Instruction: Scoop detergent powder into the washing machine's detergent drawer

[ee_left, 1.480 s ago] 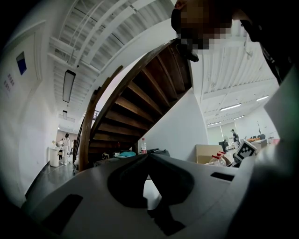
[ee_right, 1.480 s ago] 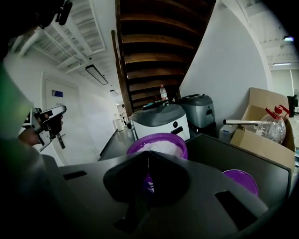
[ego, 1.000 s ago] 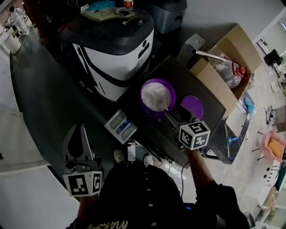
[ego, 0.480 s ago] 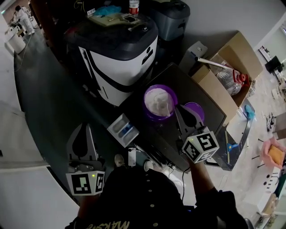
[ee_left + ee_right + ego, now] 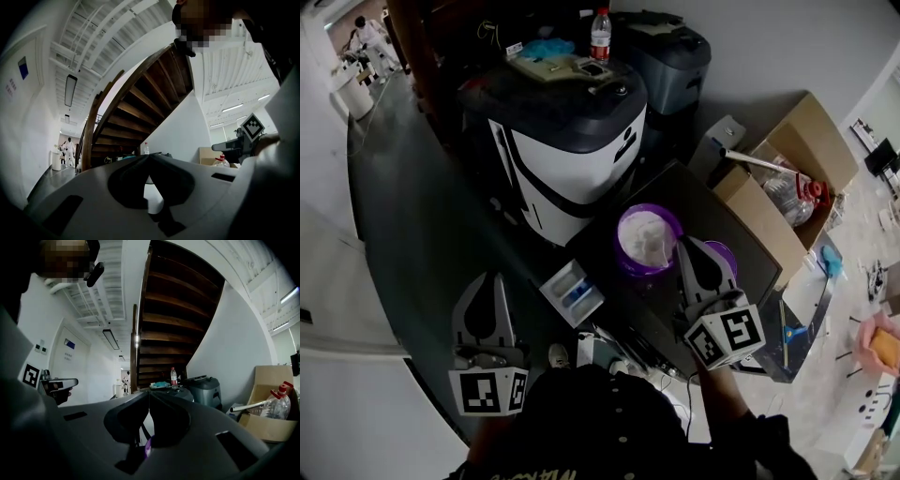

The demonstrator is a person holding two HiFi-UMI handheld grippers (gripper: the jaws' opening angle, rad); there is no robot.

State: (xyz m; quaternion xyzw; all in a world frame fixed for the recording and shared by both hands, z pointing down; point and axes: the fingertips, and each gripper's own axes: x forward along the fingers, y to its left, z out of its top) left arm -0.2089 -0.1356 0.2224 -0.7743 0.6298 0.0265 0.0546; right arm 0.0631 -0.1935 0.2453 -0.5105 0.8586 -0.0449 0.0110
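The washing machine stands at the back, white with a dark top. Its detergent drawer lies out in front of it, with a blue compartment showing. A purple bowl of white powder rests on a dark tabletop. My right gripper hovers just right of the bowl, shut, with nothing between its jaws. A purple lid lies partly hidden behind it. My left gripper hangs left of the drawer, above the dark floor, shut and empty.
A water bottle and clutter sit on the machine's top. A grey bin stands behind it. An open cardboard box with a plastic jug is at the right. Stairs rise beyond. People stand far off at the left.
My right gripper has drawn back from the bowl towards me and its jaws have closed. The left gripper has hardly moved. The head view has shifted, so everything sits lower in frame.
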